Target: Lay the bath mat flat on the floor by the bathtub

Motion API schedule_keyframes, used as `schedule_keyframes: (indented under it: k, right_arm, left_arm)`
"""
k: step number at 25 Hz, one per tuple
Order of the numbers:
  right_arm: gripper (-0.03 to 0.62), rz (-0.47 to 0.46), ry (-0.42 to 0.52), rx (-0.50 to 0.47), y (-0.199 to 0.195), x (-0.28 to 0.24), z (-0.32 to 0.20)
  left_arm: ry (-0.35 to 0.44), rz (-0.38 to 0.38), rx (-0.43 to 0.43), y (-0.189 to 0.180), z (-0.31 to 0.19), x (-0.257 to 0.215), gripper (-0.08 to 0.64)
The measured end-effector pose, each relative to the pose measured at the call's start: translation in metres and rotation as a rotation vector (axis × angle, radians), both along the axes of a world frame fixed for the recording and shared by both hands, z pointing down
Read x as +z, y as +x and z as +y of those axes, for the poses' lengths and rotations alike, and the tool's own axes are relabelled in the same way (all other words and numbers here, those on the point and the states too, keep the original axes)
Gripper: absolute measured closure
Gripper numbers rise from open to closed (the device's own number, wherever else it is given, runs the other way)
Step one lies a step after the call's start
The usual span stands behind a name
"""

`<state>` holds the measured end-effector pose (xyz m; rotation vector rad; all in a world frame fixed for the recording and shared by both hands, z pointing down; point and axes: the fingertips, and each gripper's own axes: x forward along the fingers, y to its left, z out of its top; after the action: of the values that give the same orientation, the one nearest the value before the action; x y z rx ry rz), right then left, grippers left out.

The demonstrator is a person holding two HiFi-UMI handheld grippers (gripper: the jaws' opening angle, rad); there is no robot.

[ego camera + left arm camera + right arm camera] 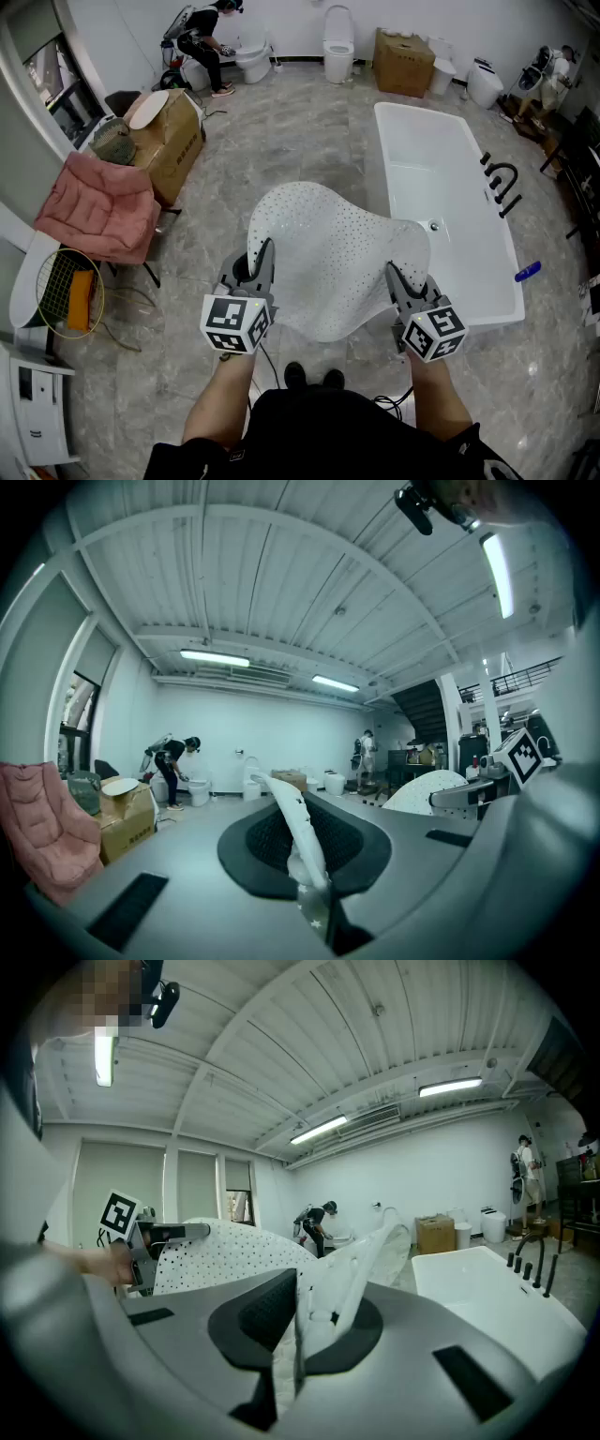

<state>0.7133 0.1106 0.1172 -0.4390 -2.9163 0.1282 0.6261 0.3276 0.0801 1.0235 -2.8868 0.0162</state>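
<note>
The white perforated bath mat (328, 258) hangs spread in the air between both grippers, bulging upward, just left of the white bathtub (448, 202). My left gripper (263, 251) is shut on the mat's left near edge; in the left gripper view the mat edge (298, 822) stands pinched between the jaws. My right gripper (394, 277) is shut on the right near edge, and the mat (342, 1274) shows folded between its jaws. The tub (492, 1297) lies to the right of that gripper.
A pink chair (98, 206) and a cardboard box (169, 141) stand at the left. Toilets (337, 42) and another box (403, 64) line the far wall, where a person (202, 47) bends. A blue item (527, 272) rests on the tub rim. Grey marble floor lies under the mat.
</note>
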Motion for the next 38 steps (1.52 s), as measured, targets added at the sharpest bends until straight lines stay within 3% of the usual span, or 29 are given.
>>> schedule_keyframes:
  k: [12, 23, 31, 38]
  right_arm:
    - [0.568, -0.008, -0.035, 0.001, 0.014, 0.001, -0.017]
    - [0.566, 0.010, -0.077, -0.062, 0.019, 0.006, -0.017]
    - [0.565, 0.079, -0.093, -0.035, -0.033, 0.028, -0.011]
    - [0.565, 0.108, -0.076, -0.035, -0.125, 0.034, 0.013]
  left_arm:
    - [-0.009, 0.007, 0.003, 0.015, -0.018, 0.002, 0.546]
    - [-0.010, 0.010, -0.024, 0.027, -0.025, 0.008, 0.546]
    - [-0.004, 0.051, -0.022, -0.025, -0.012, 0.029, 0.546]
    - [-0.027, 0.059, -0.012, -0.116, 0.010, 0.043, 0.546]
